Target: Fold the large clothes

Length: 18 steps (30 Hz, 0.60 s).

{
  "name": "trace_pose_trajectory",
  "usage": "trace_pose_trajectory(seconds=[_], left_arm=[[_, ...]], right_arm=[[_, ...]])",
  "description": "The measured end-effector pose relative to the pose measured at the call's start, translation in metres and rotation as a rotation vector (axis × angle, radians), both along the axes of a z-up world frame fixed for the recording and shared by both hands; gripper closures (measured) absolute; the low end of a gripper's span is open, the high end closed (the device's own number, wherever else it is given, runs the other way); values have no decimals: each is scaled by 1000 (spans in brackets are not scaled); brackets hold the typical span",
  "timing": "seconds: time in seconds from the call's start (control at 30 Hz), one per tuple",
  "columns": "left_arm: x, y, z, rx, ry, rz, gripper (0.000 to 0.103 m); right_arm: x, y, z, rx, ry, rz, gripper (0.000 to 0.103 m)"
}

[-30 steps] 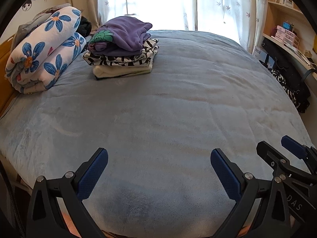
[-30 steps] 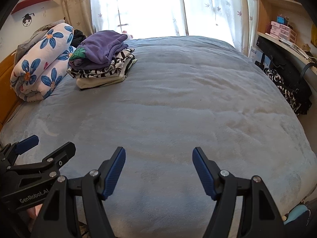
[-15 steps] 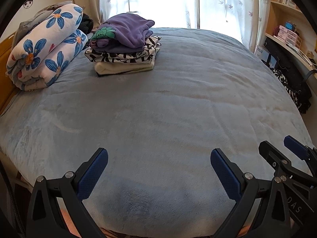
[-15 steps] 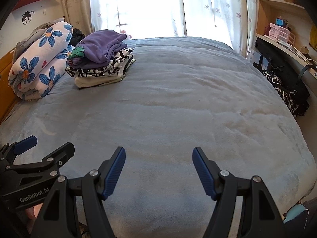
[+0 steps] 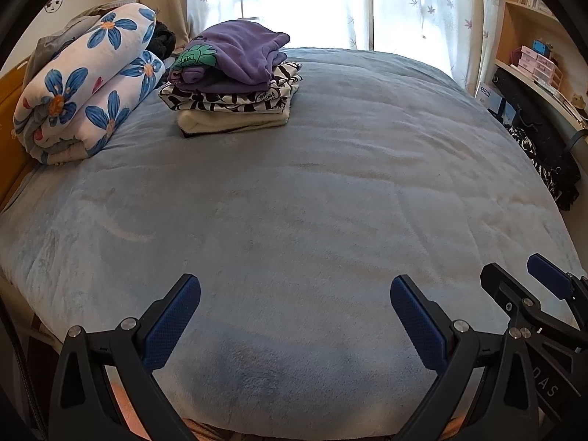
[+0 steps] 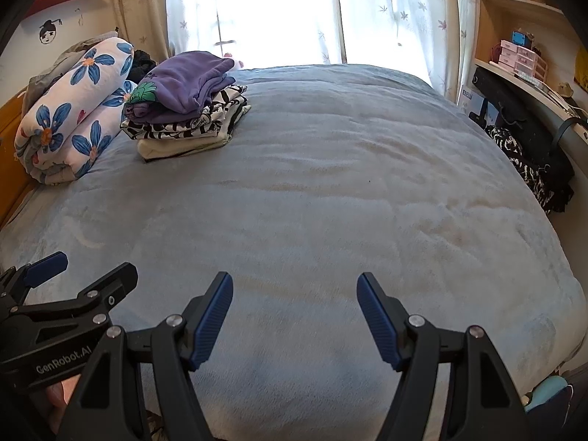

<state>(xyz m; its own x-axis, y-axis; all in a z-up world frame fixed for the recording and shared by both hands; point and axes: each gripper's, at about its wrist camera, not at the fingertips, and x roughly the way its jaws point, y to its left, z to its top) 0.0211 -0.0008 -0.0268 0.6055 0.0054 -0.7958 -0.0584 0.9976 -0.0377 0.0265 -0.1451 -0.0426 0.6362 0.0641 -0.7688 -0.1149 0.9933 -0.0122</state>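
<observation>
I am holding the left gripper (image 5: 294, 316) and right gripper (image 6: 294, 316) side by side over the near edge of the bed (image 5: 330, 202), both with jaws spread wide and nothing between them. Folded clothes are sitting in a stack (image 5: 231, 88) at the far left, purple top (image 5: 242, 55) uppermost, beside a rolled floral quilt (image 5: 84, 88). No unfolded garment is showing. I am judging such fabric soft, light, limp; pinching at hems or shoulder corners should suit it.

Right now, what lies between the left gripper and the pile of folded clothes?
Only bare blue blanket between the left gripper and the pile of folded clothes, per the left wrist view.
</observation>
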Motion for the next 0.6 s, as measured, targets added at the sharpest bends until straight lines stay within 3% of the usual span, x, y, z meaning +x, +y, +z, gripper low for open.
trace_pose_trajectory(seconds=[0.6], left_arm=[[3, 4, -3, -6, 15, 4, 1]], right_arm=[[0, 0, -1, 1, 2, 0, 33]])
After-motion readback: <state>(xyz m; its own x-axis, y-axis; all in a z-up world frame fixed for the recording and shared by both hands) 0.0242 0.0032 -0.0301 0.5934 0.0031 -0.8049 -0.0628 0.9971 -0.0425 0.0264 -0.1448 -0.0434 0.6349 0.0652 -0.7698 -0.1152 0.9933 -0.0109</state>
